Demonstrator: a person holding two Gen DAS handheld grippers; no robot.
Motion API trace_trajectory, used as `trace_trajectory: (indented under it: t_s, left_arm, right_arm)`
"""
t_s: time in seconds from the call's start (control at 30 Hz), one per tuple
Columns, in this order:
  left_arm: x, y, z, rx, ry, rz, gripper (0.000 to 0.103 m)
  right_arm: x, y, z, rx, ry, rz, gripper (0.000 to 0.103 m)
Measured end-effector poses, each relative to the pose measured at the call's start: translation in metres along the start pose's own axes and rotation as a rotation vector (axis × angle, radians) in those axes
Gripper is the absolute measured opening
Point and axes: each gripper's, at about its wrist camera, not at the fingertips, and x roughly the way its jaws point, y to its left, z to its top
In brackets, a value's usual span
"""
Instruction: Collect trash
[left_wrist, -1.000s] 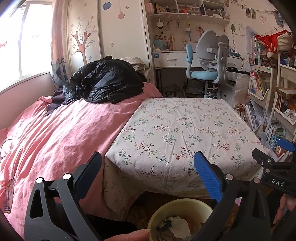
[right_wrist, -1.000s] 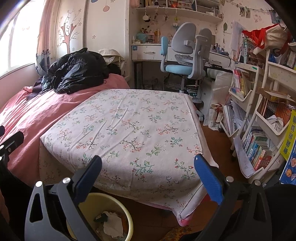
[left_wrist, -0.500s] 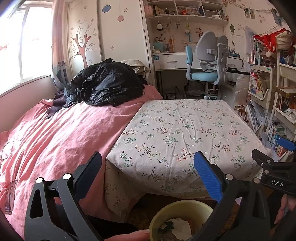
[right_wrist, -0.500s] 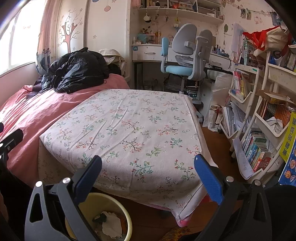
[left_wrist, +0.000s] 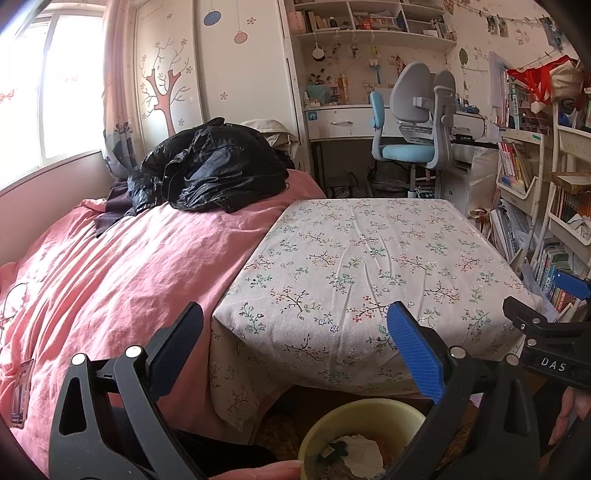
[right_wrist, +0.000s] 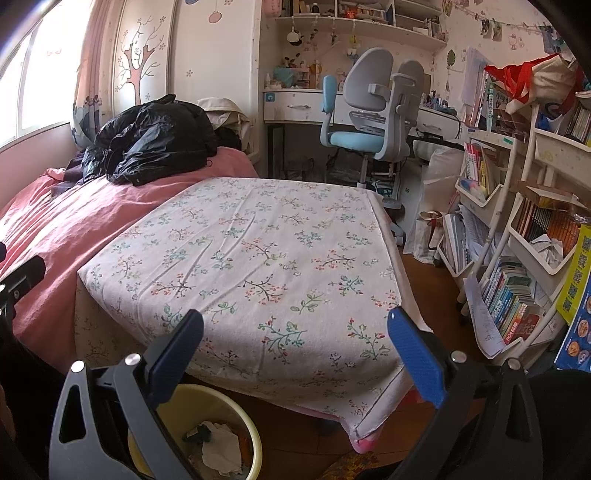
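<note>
A yellow trash bin (left_wrist: 364, 413) stands on the floor below the near table edge, holding crumpled white paper (left_wrist: 360, 452) and other scraps. It also shows in the right wrist view (right_wrist: 243, 432) with white paper (right_wrist: 221, 448) inside. My left gripper (left_wrist: 295, 332) is open and empty, above and behind the bin. My right gripper (right_wrist: 295, 332) is open and empty, above the bin's right side. The floral tablecloth (left_wrist: 369, 258) covers the table, and I see no trash on it in either view (right_wrist: 258, 251).
A pink bed (left_wrist: 110, 277) with a black bag or jacket (left_wrist: 210, 170) lies left of the table. A desk chair (left_wrist: 417, 122) stands behind. Bookshelves with books (right_wrist: 517, 258) line the right side. The right gripper's body (left_wrist: 546, 350) shows at the left view's right edge.
Both views have tilted or risen slightly, so the table and room sit a little lower in frame. Both grippers stay open and empty.
</note>
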Motion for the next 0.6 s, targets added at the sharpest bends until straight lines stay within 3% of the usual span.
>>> trace_trajectory:
  t_s: [0.6]
  left_arm:
    - [0.0002,0.0001,0.0007,0.010,-0.001,0.002,0.096]
  right_arm:
    - [0.0029,0.0023,-0.0016,-0.013,0.011,-0.001,0.096]
